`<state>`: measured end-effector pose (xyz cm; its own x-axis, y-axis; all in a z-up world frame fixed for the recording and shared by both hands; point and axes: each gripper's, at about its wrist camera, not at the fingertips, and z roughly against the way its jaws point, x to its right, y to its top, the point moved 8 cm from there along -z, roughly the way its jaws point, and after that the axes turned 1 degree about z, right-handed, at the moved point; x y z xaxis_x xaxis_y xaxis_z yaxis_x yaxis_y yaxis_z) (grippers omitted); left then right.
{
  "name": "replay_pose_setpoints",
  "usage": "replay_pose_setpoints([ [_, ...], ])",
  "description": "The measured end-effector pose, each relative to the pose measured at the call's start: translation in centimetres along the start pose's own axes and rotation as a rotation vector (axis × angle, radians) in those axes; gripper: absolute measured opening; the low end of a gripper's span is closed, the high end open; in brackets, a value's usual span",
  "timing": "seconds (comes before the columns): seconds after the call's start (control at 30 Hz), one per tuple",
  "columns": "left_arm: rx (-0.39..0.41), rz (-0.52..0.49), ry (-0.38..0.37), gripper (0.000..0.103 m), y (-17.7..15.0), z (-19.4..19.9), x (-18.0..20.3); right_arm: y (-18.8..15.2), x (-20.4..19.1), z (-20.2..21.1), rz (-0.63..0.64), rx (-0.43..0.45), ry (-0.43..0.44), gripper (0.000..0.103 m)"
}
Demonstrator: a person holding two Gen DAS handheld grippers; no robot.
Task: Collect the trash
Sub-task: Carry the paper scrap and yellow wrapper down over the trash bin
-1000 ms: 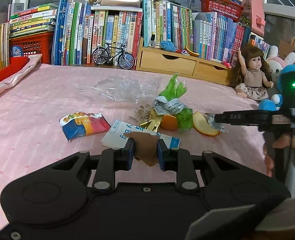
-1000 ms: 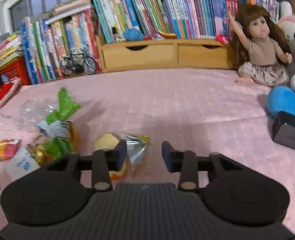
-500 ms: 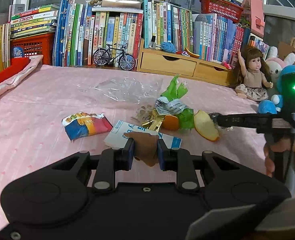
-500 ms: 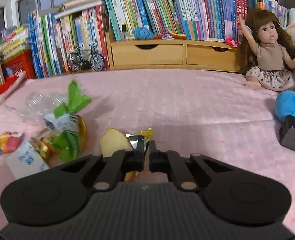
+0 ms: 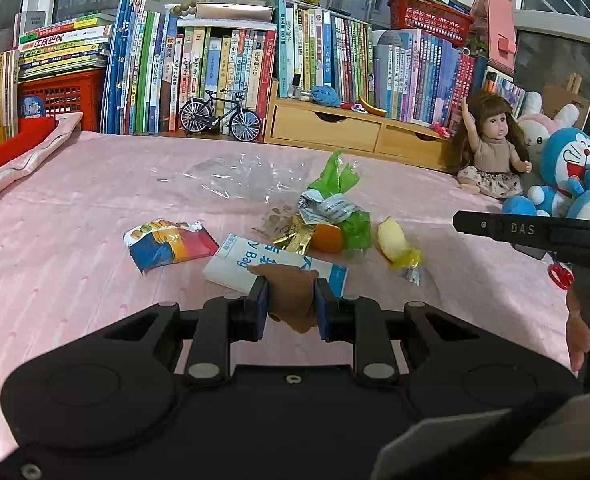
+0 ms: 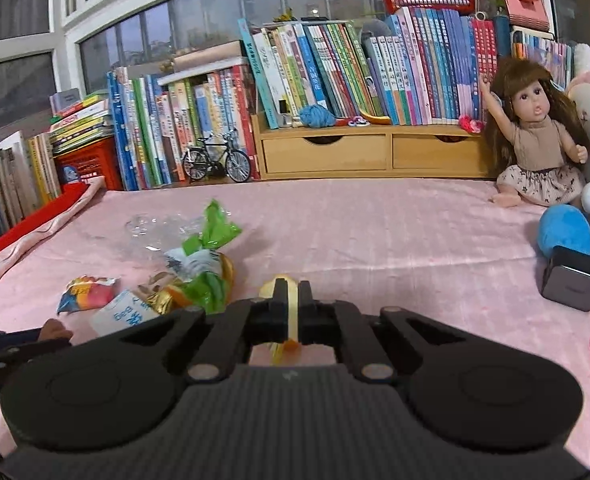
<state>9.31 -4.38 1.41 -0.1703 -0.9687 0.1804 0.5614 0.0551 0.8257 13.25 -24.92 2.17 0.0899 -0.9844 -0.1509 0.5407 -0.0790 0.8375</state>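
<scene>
On the pink bed (image 5: 75,208), a brown piece (image 5: 291,296) is held between the jaws of the left gripper (image 5: 291,304). A yellow wrapper (image 6: 292,312) is clamped by the right gripper (image 6: 293,308), above the bed beside the apple slice (image 5: 391,236).

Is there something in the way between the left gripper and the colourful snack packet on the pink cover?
Nothing lies between them: only bare pink cover separates the left gripper from the snack packet. The white bag sits just right of that path. However, the jaws are already shut on a brown piece.
</scene>
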Motion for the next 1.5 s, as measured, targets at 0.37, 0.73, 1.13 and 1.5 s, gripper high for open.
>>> replay_pose_setpoints([
  [0.37, -0.002, 0.001, -0.021, 0.023, -0.6, 0.8, 0.4, -3.0, -0.9, -3.9, 0.074, -0.113, -0.053, 0.066],
  [0.73, 0.013, -0.042, -0.018, 0.023, -1.1, 0.7, 0.6, -4.4, -1.0, -5.2, 0.026, -0.125, -0.051, 0.019],
  [1.13, -0.011, -0.046, -0.034, 0.023, -2.2, 0.7, 0.9, -5.1, -3.3, 1.5, 0.071, -0.063, 0.093, 0.018],
  [1.5, -0.081, -0.057, -0.100, 0.023, -6.9, 5.9, 1.2, -11.6, -7.2, 10.4, 0.159, -0.122, 0.272, 0.018],
])
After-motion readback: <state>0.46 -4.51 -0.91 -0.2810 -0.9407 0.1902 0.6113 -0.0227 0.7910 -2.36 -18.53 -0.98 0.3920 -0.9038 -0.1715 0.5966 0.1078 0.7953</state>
